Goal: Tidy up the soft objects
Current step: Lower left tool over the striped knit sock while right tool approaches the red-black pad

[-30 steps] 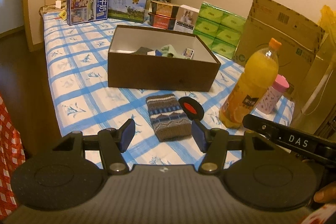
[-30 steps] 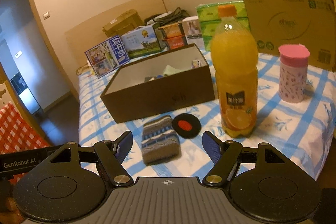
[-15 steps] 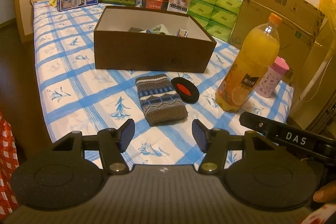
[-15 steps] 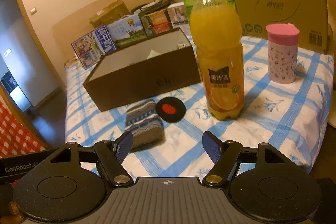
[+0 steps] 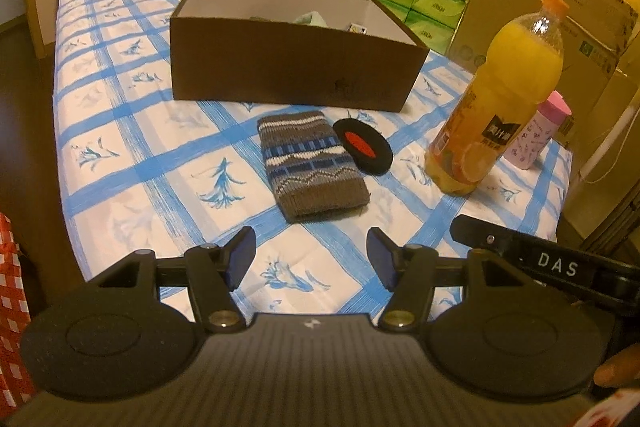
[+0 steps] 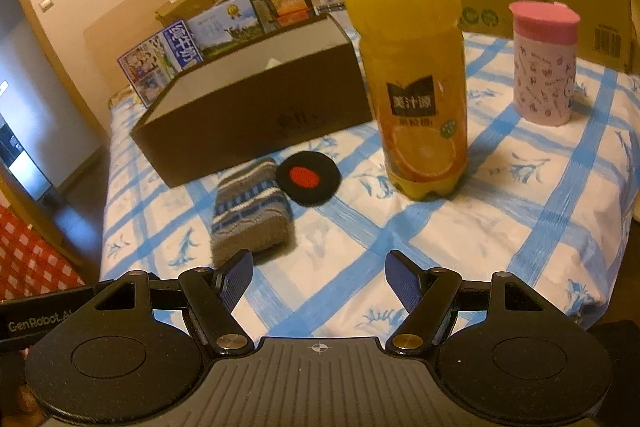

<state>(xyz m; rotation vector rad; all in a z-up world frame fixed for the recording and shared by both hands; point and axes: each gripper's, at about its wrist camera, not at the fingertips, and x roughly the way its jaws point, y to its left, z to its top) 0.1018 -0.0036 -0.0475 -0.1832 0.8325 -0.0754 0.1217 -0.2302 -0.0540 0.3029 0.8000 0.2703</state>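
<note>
Each claw, left (image 5: 311, 255) and right (image 6: 319, 277), is matte black: ribbed grey-black housing, two round discs, brass-coloured pivot screws, and blue ridged pads (image 5: 240, 259) on angled fingers. White lettering reads "DAS" on one arm and "GenRobot.AI" on the other.

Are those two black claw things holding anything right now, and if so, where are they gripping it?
Nothing is held. The left gripper and the right gripper both stand open and empty above the cloth, short of the knitted item and the black round patch.

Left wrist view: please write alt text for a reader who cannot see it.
An open left gripper hovers above a folded striped knit piece on a blue-checked cloth. Beside it lie a black-and-red round pad, a brown box and a juice bottle.
</note>
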